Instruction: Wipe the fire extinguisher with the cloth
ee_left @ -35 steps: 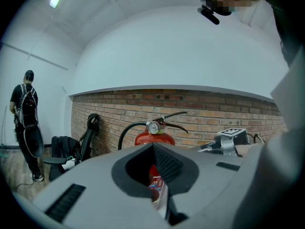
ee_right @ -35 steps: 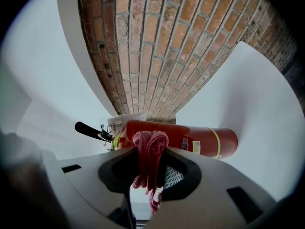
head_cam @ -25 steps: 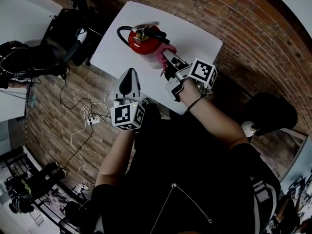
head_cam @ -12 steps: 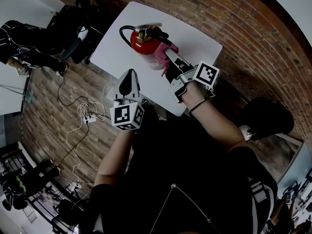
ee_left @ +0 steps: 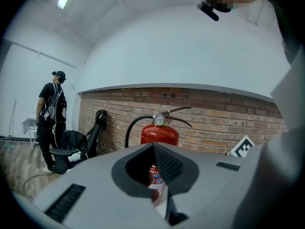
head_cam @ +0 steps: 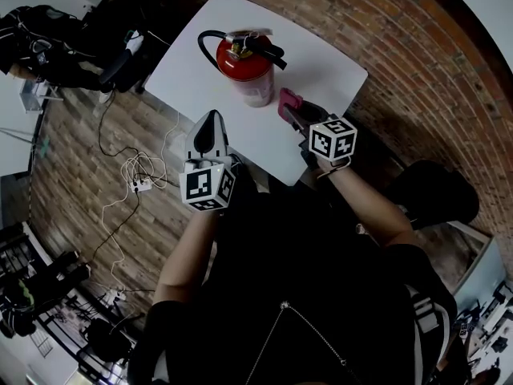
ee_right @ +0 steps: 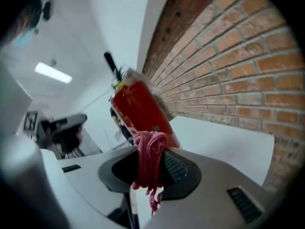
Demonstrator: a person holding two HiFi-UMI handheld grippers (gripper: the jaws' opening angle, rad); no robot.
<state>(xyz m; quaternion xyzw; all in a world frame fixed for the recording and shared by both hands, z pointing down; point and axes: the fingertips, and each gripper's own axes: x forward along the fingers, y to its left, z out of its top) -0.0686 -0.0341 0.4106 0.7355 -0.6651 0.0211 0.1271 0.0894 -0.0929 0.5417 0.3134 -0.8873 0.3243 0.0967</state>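
A red fire extinguisher [head_cam: 243, 64] with a black hose and lever stands upright on the white table [head_cam: 321, 54]. My right gripper [head_cam: 292, 111] is shut on a bunched pink cloth [head_cam: 287, 99], held a short way to the right of the cylinder and apart from it. In the right gripper view the cloth [ee_right: 148, 159] hangs between the jaws of the right gripper [ee_right: 150, 144], with the extinguisher [ee_right: 138, 111] just beyond. My left gripper [head_cam: 211, 120] hovers over the table's near edge, shut with nothing in it. Past the left gripper [ee_left: 152, 148] rises the extinguisher [ee_left: 159, 133].
Cables and a power strip [head_cam: 141, 184] lie on the floor left of the table. A person in black [ee_left: 51, 113] stands beside an office chair [ee_left: 71, 147] at the far left. A dark seat [head_cam: 437, 195] sits at the right. A brick wall [ee_left: 228, 120] backs the table.
My right gripper, which held the cloth against the extinguisher's side, has drawn back to the right and off the cylinder. The left gripper has stayed put.
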